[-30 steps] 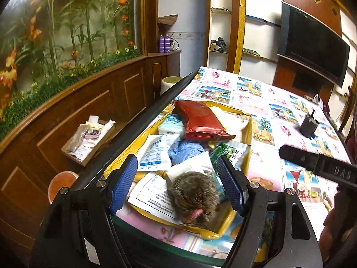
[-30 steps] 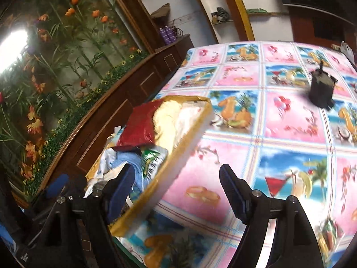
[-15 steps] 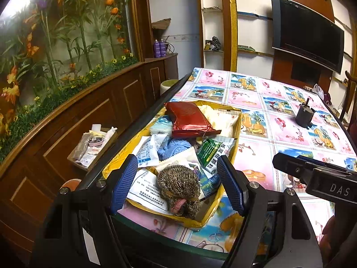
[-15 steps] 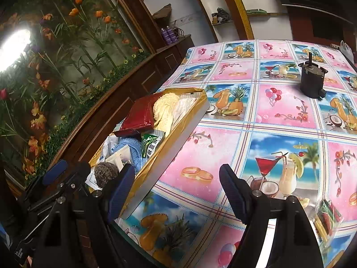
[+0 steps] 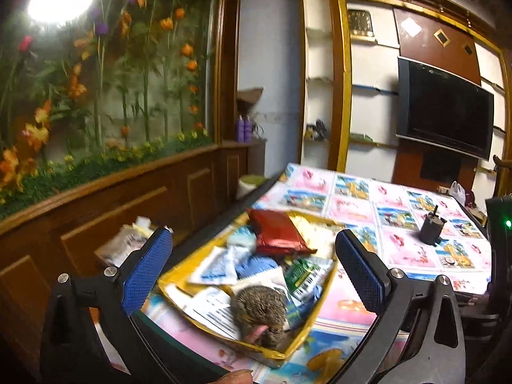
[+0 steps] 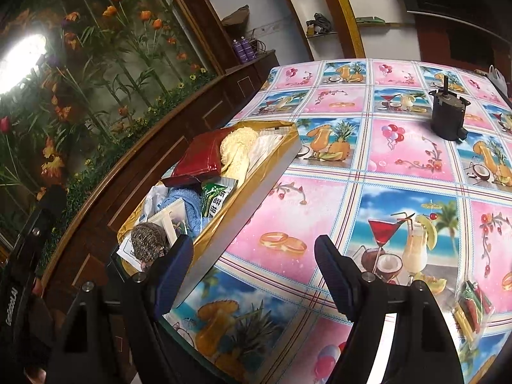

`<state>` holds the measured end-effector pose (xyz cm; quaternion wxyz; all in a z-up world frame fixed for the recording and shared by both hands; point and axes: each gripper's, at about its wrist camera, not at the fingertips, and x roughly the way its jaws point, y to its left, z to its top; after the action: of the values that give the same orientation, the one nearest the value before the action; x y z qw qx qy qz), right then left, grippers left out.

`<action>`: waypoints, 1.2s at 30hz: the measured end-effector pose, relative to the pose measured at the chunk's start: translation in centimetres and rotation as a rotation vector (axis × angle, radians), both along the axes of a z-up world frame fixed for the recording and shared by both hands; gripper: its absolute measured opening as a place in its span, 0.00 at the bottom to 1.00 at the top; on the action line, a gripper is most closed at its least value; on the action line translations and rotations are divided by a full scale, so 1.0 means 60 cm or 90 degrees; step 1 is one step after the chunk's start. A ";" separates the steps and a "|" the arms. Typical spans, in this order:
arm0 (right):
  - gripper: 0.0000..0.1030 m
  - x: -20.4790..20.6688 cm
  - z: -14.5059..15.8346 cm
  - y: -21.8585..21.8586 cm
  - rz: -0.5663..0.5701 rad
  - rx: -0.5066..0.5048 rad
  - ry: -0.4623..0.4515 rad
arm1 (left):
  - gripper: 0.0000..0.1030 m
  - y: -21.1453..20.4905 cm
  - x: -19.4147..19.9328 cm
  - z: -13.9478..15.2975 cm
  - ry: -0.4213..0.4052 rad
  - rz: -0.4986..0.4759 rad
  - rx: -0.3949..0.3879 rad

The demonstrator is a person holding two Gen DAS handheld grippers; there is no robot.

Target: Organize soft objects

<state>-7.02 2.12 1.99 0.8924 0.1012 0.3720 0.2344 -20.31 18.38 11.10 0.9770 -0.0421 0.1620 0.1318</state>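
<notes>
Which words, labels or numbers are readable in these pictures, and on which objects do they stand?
No text reads surely.
green packet: white Chinese characters, too small and tilted to read.
white leaflet: print and barcode, blurred.

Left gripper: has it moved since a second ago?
Yes. The left gripper has tilted up and back from the yellow tray; its jaws have just been opening, nothing between them.
</notes>
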 end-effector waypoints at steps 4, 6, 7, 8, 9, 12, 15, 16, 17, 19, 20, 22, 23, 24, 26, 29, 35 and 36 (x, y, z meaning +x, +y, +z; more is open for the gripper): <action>0.76 -0.008 -0.002 0.007 0.002 -0.024 -0.014 | 1.00 0.002 0.017 -0.010 0.035 0.018 -0.019; 0.76 -0.013 -0.004 0.015 0.007 -0.043 -0.025 | 1.00 -0.003 0.026 -0.019 0.053 0.032 -0.011; 0.76 -0.015 -0.005 0.019 0.010 -0.053 -0.031 | 1.00 -0.004 0.030 -0.023 0.064 0.039 -0.007; 0.76 -0.018 -0.006 0.025 0.015 -0.066 -0.037 | 1.00 -0.005 0.034 -0.028 0.073 0.039 -0.008; 0.76 -0.022 -0.007 0.031 0.018 -0.080 -0.045 | 1.00 -0.005 0.038 -0.034 0.082 0.034 -0.013; 0.76 -0.029 -0.010 0.046 0.028 -0.111 -0.062 | 1.00 -0.005 0.045 -0.044 0.102 0.030 -0.017; 0.76 -0.035 -0.013 0.060 0.041 -0.138 -0.077 | 1.00 -0.008 0.053 -0.051 0.114 0.030 -0.010; 0.76 -0.038 -0.014 0.064 0.044 -0.147 -0.082 | 1.00 -0.009 0.054 -0.053 0.115 0.029 -0.008; 0.76 -0.039 -0.015 0.069 0.049 -0.158 -0.087 | 1.00 -0.010 0.056 -0.055 0.117 0.030 -0.006; 0.76 -0.041 -0.018 0.077 0.055 -0.175 -0.093 | 1.00 -0.010 0.059 -0.057 0.121 0.031 -0.003; 0.76 -0.042 -0.020 0.080 0.058 -0.181 -0.094 | 1.00 -0.009 0.062 -0.059 0.125 0.031 -0.003; 0.76 -0.040 -0.022 0.084 0.063 -0.186 -0.092 | 1.00 -0.008 0.067 -0.063 0.132 0.032 -0.005; 0.76 -0.039 -0.024 0.085 0.065 -0.186 -0.090 | 1.00 -0.006 0.069 -0.066 0.136 0.032 -0.008; 0.76 -0.038 -0.024 0.085 0.066 -0.186 -0.088 | 1.00 -0.004 0.071 -0.068 0.140 0.031 -0.011; 0.76 -0.035 -0.026 0.085 0.066 -0.185 -0.083 | 1.00 -0.002 0.074 -0.071 0.146 0.029 -0.016; 0.76 -0.031 -0.029 0.085 0.065 -0.185 -0.075 | 1.00 -0.001 0.077 -0.074 0.151 0.026 -0.020; 0.76 -0.029 -0.034 0.090 0.066 -0.191 -0.068 | 1.00 0.000 0.081 -0.077 0.152 0.028 -0.019; 0.76 -0.029 -0.035 0.092 0.067 -0.192 -0.067 | 1.00 0.001 0.082 -0.078 0.153 0.029 -0.020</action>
<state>-8.75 7.62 -0.11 0.9021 -0.0657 0.3605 0.2277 -15.37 18.44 6.43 0.9465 -0.0450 0.2790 0.1559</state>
